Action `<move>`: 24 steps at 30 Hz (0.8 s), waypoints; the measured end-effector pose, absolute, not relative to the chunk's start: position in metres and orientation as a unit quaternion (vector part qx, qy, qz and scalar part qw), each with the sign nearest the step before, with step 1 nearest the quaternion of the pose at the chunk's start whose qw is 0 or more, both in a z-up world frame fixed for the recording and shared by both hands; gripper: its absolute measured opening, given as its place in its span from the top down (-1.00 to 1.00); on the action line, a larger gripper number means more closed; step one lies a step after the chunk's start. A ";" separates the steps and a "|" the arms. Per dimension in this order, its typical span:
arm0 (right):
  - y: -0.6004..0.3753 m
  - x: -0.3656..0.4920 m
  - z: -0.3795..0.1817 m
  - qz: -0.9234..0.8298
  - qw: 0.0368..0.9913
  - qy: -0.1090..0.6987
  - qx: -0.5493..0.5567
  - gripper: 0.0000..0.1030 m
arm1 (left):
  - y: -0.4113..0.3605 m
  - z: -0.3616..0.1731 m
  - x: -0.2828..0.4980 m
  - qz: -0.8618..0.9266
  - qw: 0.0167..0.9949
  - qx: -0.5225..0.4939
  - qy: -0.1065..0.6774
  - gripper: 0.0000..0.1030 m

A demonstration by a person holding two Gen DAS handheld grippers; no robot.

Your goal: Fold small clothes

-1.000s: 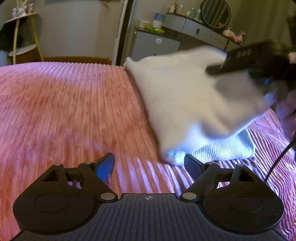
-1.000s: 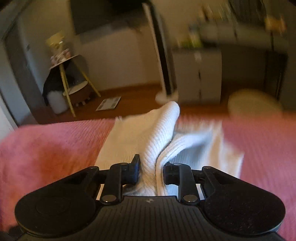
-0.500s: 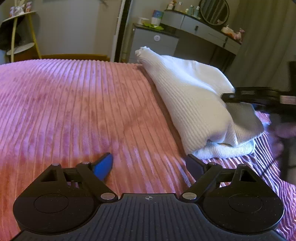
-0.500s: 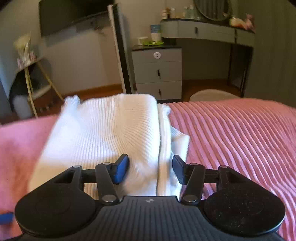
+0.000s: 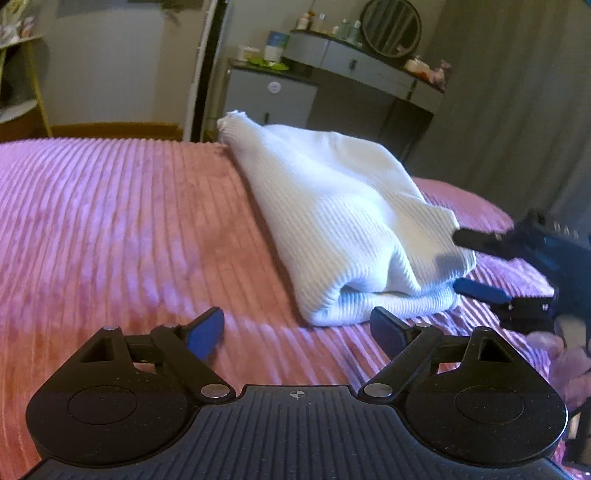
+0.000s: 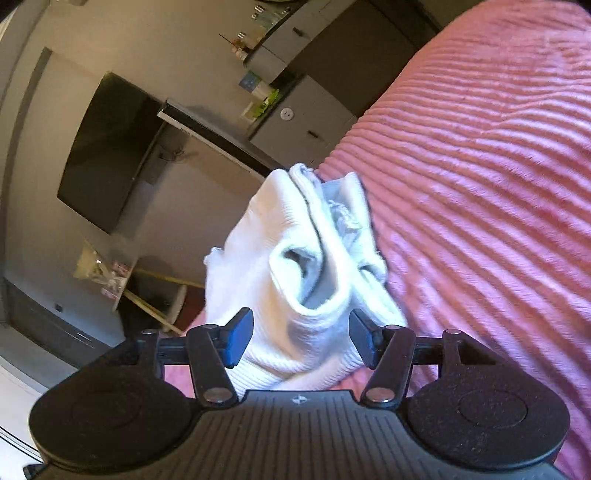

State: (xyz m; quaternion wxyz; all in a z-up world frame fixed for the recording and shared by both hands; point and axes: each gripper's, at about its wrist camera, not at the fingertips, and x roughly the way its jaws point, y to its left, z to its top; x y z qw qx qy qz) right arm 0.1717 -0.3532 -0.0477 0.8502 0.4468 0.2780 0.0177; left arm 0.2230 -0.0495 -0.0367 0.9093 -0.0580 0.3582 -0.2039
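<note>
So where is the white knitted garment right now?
The white knitted garment lies folded on the pink ribbed bedspread, right of centre in the left wrist view; its near edge sits between the open fingers of the right gripper.

Grey drawer unit (image 5: 271,96) and round mirror (image 5: 391,27) against pale walls.

We are seeing a white, finely ribbed garment (image 5: 343,218) lying at one o'clock on a pink, broadly corded bedspread (image 5: 122,229). We are noticing black grippers with blue pads (image 5: 207,334), and a grey cabinet (image 5: 269,98) at twelve.
</note>
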 end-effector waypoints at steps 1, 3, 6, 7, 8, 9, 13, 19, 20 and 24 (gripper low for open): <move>-0.352 0.176 -0.050 0.019 0.850 0.279 0.446 -0.08 | -0.056 -0.037 0.224 -0.200 0.909 -0.050 0.361 -0.73; -0.349 0.186 -0.059 0.015 0.847 0.288 0.446 0.20 | -0.065 -0.037 0.226 -0.199 0.907 -0.038 0.368 -0.69; -0.346 0.190 -0.066 0.016 0.842 0.294 0.453 0.46 | -0.079 -0.037 0.229 -0.186 0.911 -0.019 0.368 -0.66; -0.345 0.191 -0.067 0.016 0.844 0.292 0.450 0.46 | -0.083 -0.037 0.230 -0.179 0.913 -0.014 0.367 -0.61; -0.345 0.190 -0.066 0.014 0.845 0.292 0.448 0.46 | -0.085 -0.037 0.232 -0.174 0.914 -0.010 0.366 -0.57; -0.345 0.190 -0.067 0.015 0.845 0.292 0.448 0.46 | -0.088 -0.038 0.235 -0.171 0.914 -0.007 0.368 -0.57; -0.345 0.198 -0.071 0.027 0.836 0.295 0.461 0.43 | -0.093 -0.040 0.245 -0.164 0.912 -0.001 0.376 -0.47; -0.339 0.204 -0.067 0.034 0.841 0.292 0.455 0.75 | -0.091 -0.041 0.250 -0.148 0.912 -0.004 0.382 -0.31; -0.338 0.204 -0.064 0.034 0.844 0.289 0.451 0.78 | -0.090 -0.040 0.251 -0.147 0.912 -0.007 0.382 -0.26; -0.343 0.200 -0.059 0.045 0.835 0.276 0.474 0.81 | -0.089 -0.038 0.254 -0.142 0.915 -0.018 0.378 -0.07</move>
